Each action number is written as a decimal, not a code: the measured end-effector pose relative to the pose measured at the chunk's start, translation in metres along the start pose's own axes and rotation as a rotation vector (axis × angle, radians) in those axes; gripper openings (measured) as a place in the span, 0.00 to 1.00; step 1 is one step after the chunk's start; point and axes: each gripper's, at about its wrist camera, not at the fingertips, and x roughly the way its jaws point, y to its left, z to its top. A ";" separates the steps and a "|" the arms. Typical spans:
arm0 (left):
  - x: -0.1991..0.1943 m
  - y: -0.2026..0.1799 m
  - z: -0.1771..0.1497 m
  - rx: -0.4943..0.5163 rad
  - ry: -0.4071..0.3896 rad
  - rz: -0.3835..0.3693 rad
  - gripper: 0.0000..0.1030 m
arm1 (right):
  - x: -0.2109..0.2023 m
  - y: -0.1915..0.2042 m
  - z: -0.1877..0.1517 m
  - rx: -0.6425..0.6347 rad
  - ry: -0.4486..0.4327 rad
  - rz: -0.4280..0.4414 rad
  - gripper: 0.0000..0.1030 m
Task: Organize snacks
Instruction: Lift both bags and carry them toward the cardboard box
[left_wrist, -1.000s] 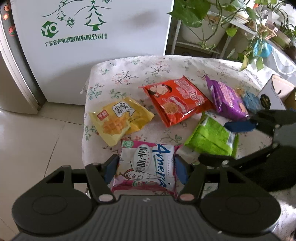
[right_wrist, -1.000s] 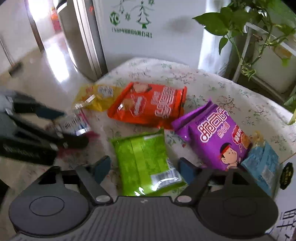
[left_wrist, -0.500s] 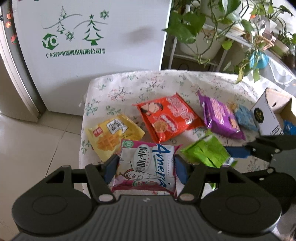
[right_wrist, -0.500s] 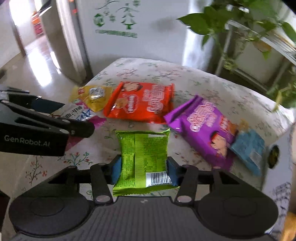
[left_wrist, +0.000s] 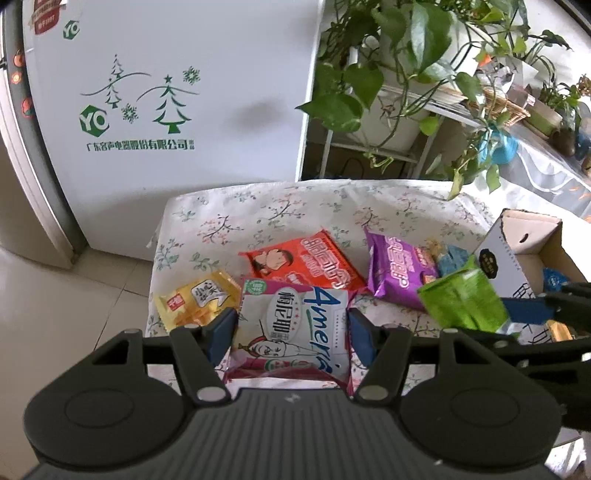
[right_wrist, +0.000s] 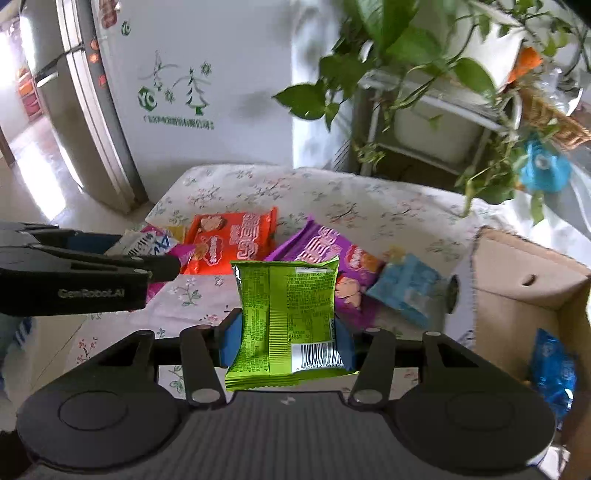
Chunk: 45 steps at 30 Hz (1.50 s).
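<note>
My left gripper (left_wrist: 291, 332) is shut on a white and pink snack pack (left_wrist: 293, 328) and holds it above the floral table (left_wrist: 258, 206). My right gripper (right_wrist: 287, 338) is shut on a green snack pack (right_wrist: 286, 317), lifted off the table; the green pack also shows in the left wrist view (left_wrist: 461, 301). On the table lie a yellow pack (left_wrist: 195, 297), an orange pack (left_wrist: 306, 264), a purple pack (left_wrist: 397, 267) and a small blue pack (right_wrist: 404, 286). An open cardboard box (right_wrist: 524, 295) stands at the right with a blue pack (right_wrist: 552, 373) inside.
A white fridge (left_wrist: 166, 110) stands behind the table. Potted plants on a metal rack (left_wrist: 406, 92) hang over the far right. The left gripper's arm (right_wrist: 74, 273) crosses the left of the right wrist view. Tiled floor (left_wrist: 55, 295) lies left of the table.
Both grippers have risen with their packs. The right gripper closed on the green pack and lifted it off the table, moving right toward the box. The left holds its pack higher.
</note>
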 end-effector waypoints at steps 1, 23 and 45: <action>0.000 -0.002 0.000 0.002 -0.003 0.000 0.62 | -0.004 -0.002 0.000 0.007 -0.010 0.002 0.56; -0.005 -0.049 0.015 0.005 -0.069 0.024 0.62 | -0.027 -0.043 0.007 0.171 -0.117 -0.091 0.56; -0.007 -0.136 0.027 0.058 -0.118 -0.160 0.62 | -0.065 -0.110 -0.001 0.361 -0.205 -0.135 0.56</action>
